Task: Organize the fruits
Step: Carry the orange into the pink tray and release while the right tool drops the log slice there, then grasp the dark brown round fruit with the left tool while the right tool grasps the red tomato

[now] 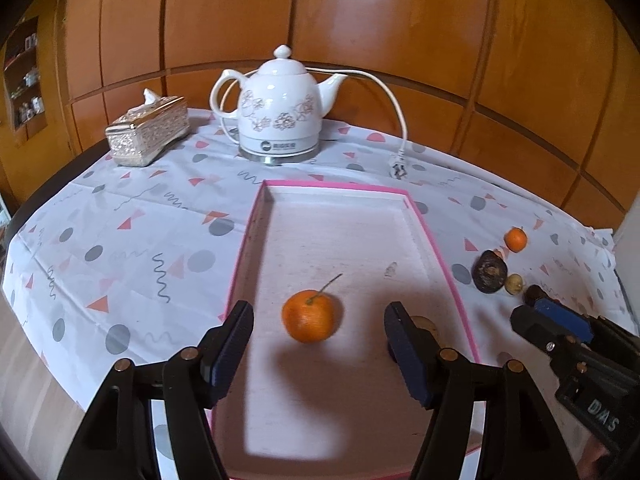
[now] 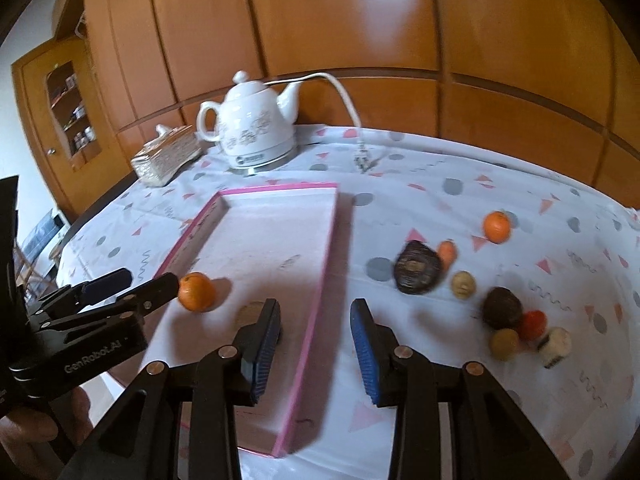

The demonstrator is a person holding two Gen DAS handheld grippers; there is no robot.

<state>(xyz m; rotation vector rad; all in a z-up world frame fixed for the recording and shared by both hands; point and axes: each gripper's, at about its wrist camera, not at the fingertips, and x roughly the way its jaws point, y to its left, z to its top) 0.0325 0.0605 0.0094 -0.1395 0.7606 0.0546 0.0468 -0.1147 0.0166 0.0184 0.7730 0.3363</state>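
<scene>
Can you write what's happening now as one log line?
left gripper: open, empty | right gripper: open, empty | orange: in tray | other fruit: on table

Black grippers, blue-padded jaws, brass screws

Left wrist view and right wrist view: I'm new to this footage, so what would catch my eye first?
The bright orange tangerine lying inside the pink-rimmed tray, right between the open fingers of the left claw. Behind the tray stands a white flowered kettle, unplugged, beside a gold tissue box. To the tray's right a cluster of loose fruits waits on the patterned tablecloth, the open right claw over the tray's edge.
</scene>
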